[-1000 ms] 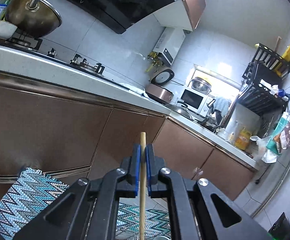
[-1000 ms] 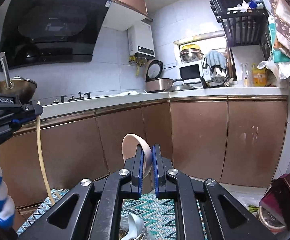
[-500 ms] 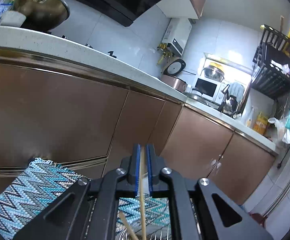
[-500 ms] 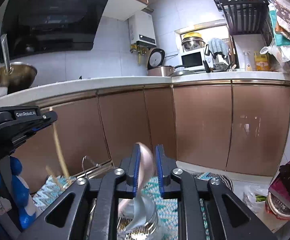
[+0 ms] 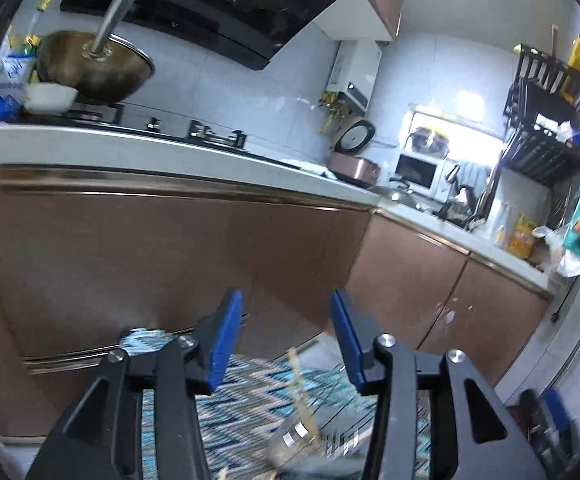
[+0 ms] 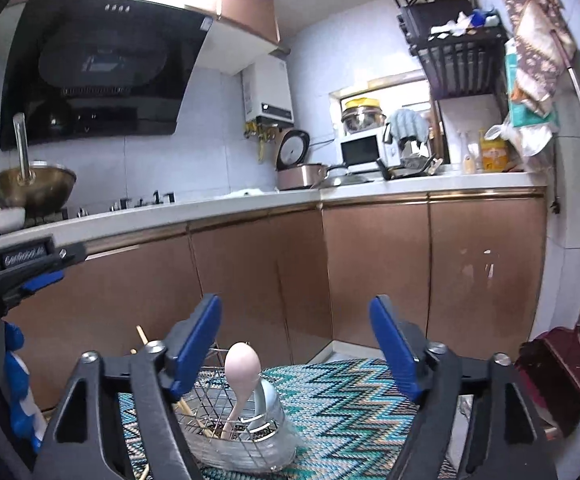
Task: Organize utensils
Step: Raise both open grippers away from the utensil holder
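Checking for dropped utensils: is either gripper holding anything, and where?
Nothing: left gripper and right gripper have just opened; spoon and chopstick stand in the holder.

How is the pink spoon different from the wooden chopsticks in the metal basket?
The pink spoon is pale pink with a wide round bowl on top; the wooden chopsticks are tan, thin sticks. The spoon stands in the middle of the metal basket, nearly upright; the chopsticks lean at its left side, partly hidden behind the right gripper. Both rest in the same basket, and no gripper holds either.
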A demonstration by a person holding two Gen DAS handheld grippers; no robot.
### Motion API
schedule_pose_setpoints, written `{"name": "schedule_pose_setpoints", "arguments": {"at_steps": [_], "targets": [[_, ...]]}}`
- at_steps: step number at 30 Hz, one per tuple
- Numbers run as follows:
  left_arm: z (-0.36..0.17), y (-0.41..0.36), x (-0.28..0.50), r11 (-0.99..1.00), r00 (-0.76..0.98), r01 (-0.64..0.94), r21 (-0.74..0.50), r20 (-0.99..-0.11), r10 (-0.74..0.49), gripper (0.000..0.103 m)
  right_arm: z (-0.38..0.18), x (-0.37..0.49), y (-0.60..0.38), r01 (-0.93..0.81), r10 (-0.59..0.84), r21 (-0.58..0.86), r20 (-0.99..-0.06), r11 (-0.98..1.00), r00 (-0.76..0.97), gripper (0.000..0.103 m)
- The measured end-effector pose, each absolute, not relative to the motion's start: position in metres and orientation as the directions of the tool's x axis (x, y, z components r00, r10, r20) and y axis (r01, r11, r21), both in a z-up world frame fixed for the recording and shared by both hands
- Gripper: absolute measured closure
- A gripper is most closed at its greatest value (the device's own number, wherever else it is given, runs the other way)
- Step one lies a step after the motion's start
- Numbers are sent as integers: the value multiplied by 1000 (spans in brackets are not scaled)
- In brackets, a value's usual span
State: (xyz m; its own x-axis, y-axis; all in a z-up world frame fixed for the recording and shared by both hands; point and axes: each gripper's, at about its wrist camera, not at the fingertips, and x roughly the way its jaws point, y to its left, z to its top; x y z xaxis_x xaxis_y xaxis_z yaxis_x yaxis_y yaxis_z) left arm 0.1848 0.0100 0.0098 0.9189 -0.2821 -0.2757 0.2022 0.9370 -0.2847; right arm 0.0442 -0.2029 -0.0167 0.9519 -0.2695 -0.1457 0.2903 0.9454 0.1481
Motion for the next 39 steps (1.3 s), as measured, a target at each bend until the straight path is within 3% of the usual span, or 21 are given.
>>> {"name": "schedule_pose_setpoints", "arguments": {"at_steps": [7,12,16,21,30,39], "targets": [[22,48,136,959,921,163,-233,-314,-233,50,4,-8,-205,301,-279,169,-143,939,950,0],[26,69,101,968,921,147,-203,-329,-209,49,11,-27,-196,280,-254,159,-166,947,953,0],[34,82,77,975,934,120,-188,-312,-175,37,18,-43,-186,265,-240,161,-159,951,958,0],[42,99,48,978,949,91,-187,-280,-142,33,31,-66,-173,273,-256,142,-128,952,958,0],[48,118,11,975,948,82,-204,-287,-140,32,45,-96,-154,229,-217,155,-90,961,972,0],[49,117,-21,986,956,97,-137,-261,-130,32,53,-113,-139,192,-183,147,-79,970,980,0]]}}
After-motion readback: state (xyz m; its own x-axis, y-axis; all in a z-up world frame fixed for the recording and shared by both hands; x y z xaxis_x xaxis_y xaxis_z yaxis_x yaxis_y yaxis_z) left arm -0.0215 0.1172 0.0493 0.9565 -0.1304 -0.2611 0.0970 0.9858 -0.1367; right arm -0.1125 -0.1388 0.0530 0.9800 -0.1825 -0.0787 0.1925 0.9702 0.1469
